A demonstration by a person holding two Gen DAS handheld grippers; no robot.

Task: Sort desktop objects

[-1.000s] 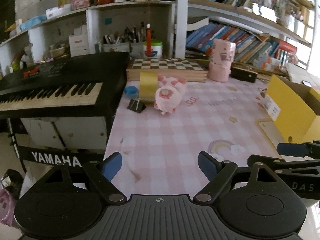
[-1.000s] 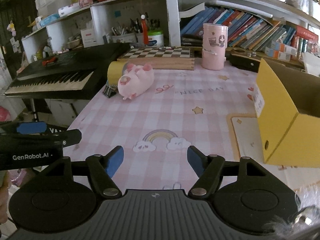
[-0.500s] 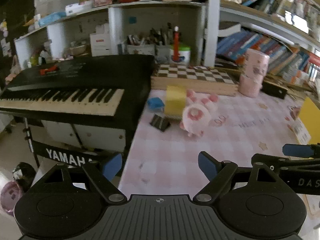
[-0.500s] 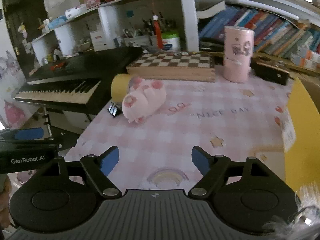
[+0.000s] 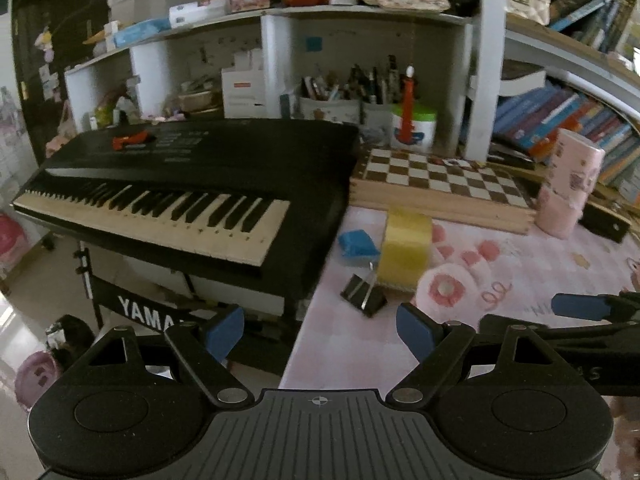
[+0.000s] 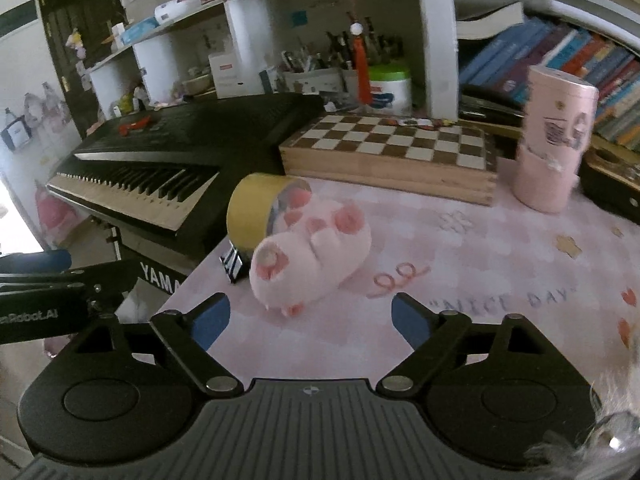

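Now both tools hang above the pink checked table [image 6: 480, 248], neither one touching anything. Nothing lies between the spread jaws of the left tool [image 5: 320, 330]; those of the right tool [image 6: 310, 318] are opening, also with nothing between them. Just ahead of the right tool a pink plush pig [image 6: 308, 256] lies against an upright roll of yellow tape [image 6: 250, 210]. A black binder clip [image 5: 363, 295] and a small blue object [image 5: 357, 243] sit beside the tape, near the black keyboard [image 5: 200, 168]. A chessboard box [image 6: 392, 156] stands behind them.
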